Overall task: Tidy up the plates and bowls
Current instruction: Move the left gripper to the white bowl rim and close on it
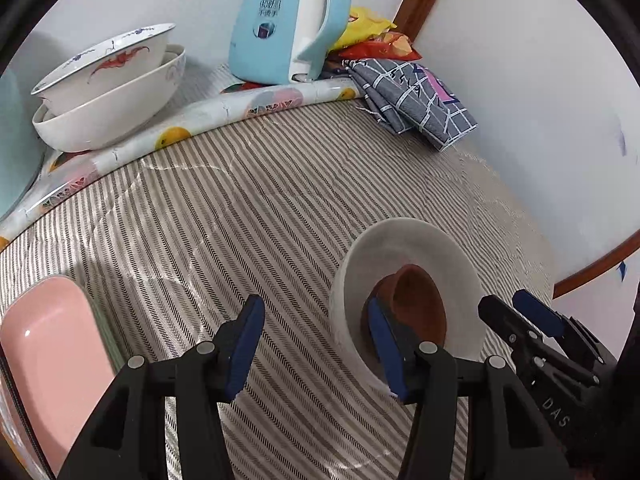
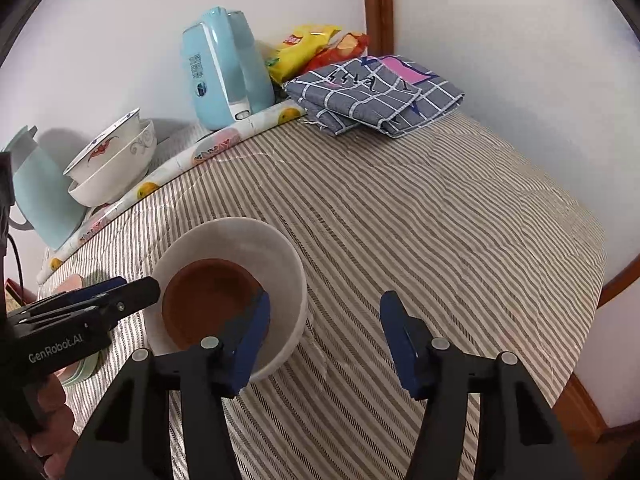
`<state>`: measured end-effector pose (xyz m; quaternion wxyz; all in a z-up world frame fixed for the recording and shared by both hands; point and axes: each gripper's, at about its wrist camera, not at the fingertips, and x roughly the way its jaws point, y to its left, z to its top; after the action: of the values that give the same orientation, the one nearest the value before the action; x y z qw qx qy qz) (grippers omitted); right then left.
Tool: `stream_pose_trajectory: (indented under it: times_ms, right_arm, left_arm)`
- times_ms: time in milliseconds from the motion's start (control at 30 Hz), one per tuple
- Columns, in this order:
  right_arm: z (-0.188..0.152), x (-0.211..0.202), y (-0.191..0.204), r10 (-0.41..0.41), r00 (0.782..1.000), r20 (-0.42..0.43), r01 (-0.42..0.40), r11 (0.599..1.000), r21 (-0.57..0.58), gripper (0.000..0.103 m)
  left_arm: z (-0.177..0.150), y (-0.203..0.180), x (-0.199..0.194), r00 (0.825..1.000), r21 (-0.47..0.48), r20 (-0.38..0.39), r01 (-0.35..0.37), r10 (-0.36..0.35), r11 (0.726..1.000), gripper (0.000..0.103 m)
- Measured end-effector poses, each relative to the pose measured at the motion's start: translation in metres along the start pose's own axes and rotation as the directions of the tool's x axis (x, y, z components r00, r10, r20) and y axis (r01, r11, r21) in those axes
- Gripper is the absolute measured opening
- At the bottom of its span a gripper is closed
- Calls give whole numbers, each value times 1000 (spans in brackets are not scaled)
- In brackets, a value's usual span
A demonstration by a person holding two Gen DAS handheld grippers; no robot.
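Observation:
A white bowl [image 1: 432,248] [image 2: 288,256] sits on the striped tablecloth with a small brown bowl [image 1: 416,300] [image 2: 208,300] nested inside it. My left gripper [image 1: 316,340] is open; its right finger is at the near rim of the white bowl. My right gripper [image 2: 326,336] is open; its left finger overlaps the white bowl's near rim. Two stacked white patterned bowls [image 1: 108,84] [image 2: 116,160] stand at the back left. A pink dish [image 1: 48,344] lies at the left edge.
A light blue kettle [image 1: 288,20] [image 2: 224,68], snack bags [image 1: 368,36] and a folded checked cloth [image 1: 416,96] [image 2: 380,92] lie at the back by the wall. A light blue jug [image 2: 40,192] stands at the far left. The table edge curves at right.

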<state>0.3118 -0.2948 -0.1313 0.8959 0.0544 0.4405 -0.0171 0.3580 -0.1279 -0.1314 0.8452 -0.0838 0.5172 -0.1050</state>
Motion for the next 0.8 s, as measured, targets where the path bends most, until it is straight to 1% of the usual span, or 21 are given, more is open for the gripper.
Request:
stream_pose_trajectory:
  times_ms: [100, 167, 300, 333, 433, 500, 633, 700, 767, 800]
  right_arm:
    - [1, 9, 0, -6, 1000, -18, 6, 1000, -3, 56]
    - [1, 13, 0, -7, 999, -34, 7, 1000, -2, 52]
    - [-1, 23, 2, -9, 998, -62, 8, 1000, -12, 50]
    - [-2, 26, 3, -12, 998, -67, 11, 1000, -15, 50]
    - [-2, 33, 5, -29, 996, -84, 28, 999, -20, 44]
    - [-2, 37, 5, -21, 996, -91, 19, 1000, -18, 42]
    - [-1, 43, 7, -29, 994, -103, 27, 999, -19, 39]
    - [-1, 42, 8, -42, 995, -89, 41, 999, -23, 38]
    - [-1, 43, 8, -41, 995, -90, 39, 999, -21, 36]
    - [-1, 43, 7, -36, 995, -88, 35, 999, -16, 36]
  left_arm:
    - [1, -3, 9, 1000, 11, -25, -9, 10, 1000, 47]
    - [0, -4, 13, 999, 14, -36, -13, 13, 1000, 44]
    - [2, -3, 21, 999, 8, -48, -11, 12, 1000, 40]
    - [2, -3, 22, 998, 7, -54, -12, 13, 1000, 37]
    - [3, -3, 28, 997, 8, -69, -14, 15, 1000, 36]
    - [4, -4, 30, 997, 15, -69, -18, 19, 1000, 35]
    - [5, -5, 37, 996, 12, -86, -16, 17, 1000, 35]
    - [3, -5, 39, 996, 2, -90, -6, 6, 1000, 33]
    - [2, -6, 39, 996, -1, -86, 0, 0, 1000, 32]
    - [2, -7, 40, 996, 4, -86, 7, -6, 1000, 29]
